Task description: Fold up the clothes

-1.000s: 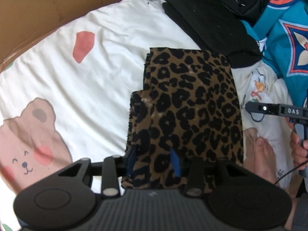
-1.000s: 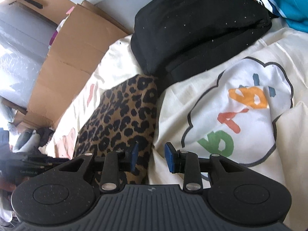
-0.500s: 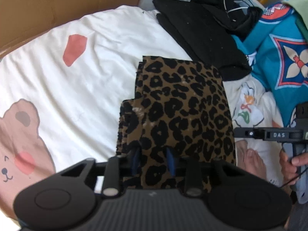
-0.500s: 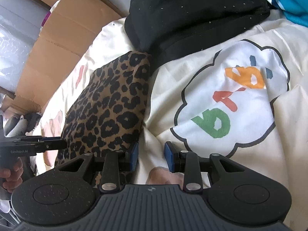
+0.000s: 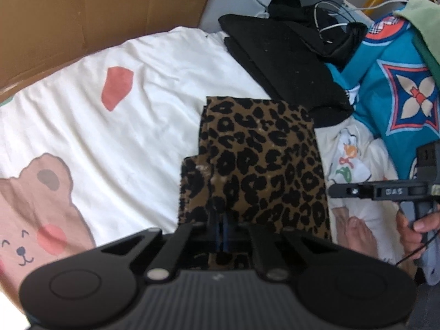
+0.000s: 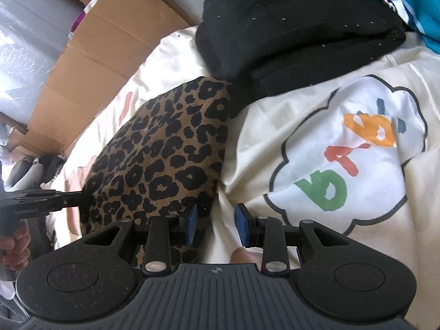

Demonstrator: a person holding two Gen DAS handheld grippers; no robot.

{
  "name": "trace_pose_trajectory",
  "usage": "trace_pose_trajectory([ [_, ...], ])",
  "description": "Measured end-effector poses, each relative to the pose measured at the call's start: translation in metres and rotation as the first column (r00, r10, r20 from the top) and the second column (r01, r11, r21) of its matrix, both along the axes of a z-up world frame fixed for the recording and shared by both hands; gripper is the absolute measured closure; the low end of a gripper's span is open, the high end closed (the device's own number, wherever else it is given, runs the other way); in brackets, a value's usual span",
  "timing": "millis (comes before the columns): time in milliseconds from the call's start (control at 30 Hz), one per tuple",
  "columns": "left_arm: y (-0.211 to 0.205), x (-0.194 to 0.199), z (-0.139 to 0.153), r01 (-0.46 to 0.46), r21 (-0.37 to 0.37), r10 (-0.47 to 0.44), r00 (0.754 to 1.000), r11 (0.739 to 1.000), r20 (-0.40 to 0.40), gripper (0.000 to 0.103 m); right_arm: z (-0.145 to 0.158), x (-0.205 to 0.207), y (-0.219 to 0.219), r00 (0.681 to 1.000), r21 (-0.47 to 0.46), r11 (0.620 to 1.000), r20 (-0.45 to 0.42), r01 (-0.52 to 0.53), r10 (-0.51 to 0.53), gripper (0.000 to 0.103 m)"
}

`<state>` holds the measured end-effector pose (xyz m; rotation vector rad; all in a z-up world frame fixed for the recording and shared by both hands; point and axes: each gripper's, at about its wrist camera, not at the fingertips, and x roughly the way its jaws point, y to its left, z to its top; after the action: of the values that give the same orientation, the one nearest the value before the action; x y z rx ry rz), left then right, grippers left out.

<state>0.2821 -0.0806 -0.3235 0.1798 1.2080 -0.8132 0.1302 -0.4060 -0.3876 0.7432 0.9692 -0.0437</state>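
Note:
A folded leopard-print garment (image 5: 261,162) lies on a white cartoon-print bedsheet (image 5: 137,126). My left gripper (image 5: 221,232) is shut on the garment's near edge, blue pads pinched together on the fabric. The garment also shows in the right wrist view (image 6: 165,162). My right gripper (image 6: 216,224) is open and empty at the garment's right near corner, its left pad (image 6: 191,221) over the fabric edge, its right pad over the sheet. The right gripper also shows in the left wrist view (image 5: 385,192), to the right of the garment.
A folded black garment (image 5: 286,63) lies just beyond the leopard one. Teal patterned fabric (image 5: 398,88) is piled at the right. Cardboard (image 5: 82,19) stands along the far left edge. Bare feet (image 5: 354,236) rest near the sheet's front right.
My left gripper's jaws have closed on the leopard garment's near edge. Both cameras pulled back and rose slightly. The right gripper stayed open beside the garment.

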Motion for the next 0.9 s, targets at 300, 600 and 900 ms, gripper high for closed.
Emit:
trace_pose_trajectory([
  [300, -0.005, -0.002, -0.016, -0.03, 0.051, 0.031, 0.999, 0.998, -0.021, 0.1, -0.013, 0.007, 0.005, 1.0, 0.084, 0.996, -0.01, -0.004, 0.005, 0.065],
  [600, -0.009, -0.003, -0.024, -0.036, 0.06, 0.038, 0.999, 0.998, -0.03, 0.1, -0.013, 0.004, -0.001, 0.999, 0.193, 0.981, 0.027, 0.028, -0.033, 0.064],
  [900, -0.008, -0.004, -0.025, -0.042, 0.055, 0.044, 0.998, 0.998, -0.035, 0.1, -0.016, 0.006, -0.001, 0.998, 0.218, 0.975, 0.024, 0.045, -0.051, 0.064],
])
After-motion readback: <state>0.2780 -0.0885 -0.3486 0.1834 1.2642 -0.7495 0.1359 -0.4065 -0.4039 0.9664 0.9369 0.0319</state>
